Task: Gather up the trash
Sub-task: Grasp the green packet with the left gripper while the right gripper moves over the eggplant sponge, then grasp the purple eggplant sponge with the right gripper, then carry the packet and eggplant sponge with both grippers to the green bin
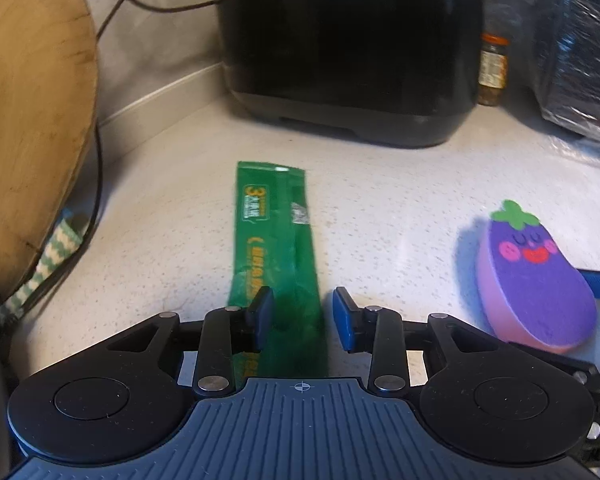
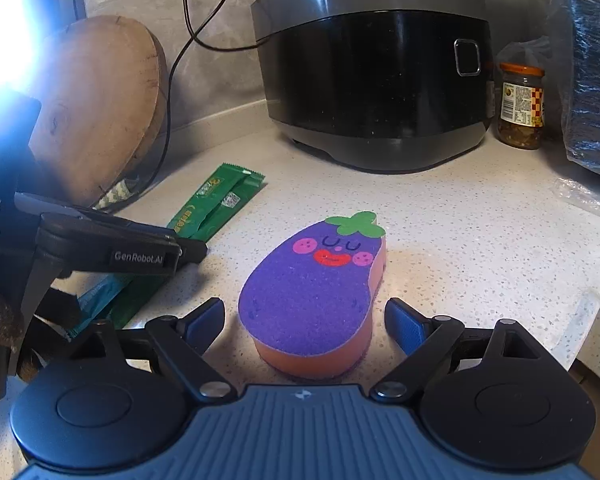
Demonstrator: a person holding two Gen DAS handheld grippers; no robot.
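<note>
A long green snack wrapper lies flat on the speckled counter, running away from me. My left gripper is low over its near end with the jaws apart. The left pad sits over the wrapper and the right pad stands clear of its edge. The same green wrapper appears in the right wrist view, with a teal wrapper beside it under the left gripper's fingers. My right gripper is open around the near end of a purple eggplant-shaped sponge, with neither pad touching it.
A black rice cooker stands at the back against the wall, its cord trailing left. A round wooden board leans at the left. A jar and a plastic-wrapped dark bundle sit at the right. The counter edge drops off at the right.
</note>
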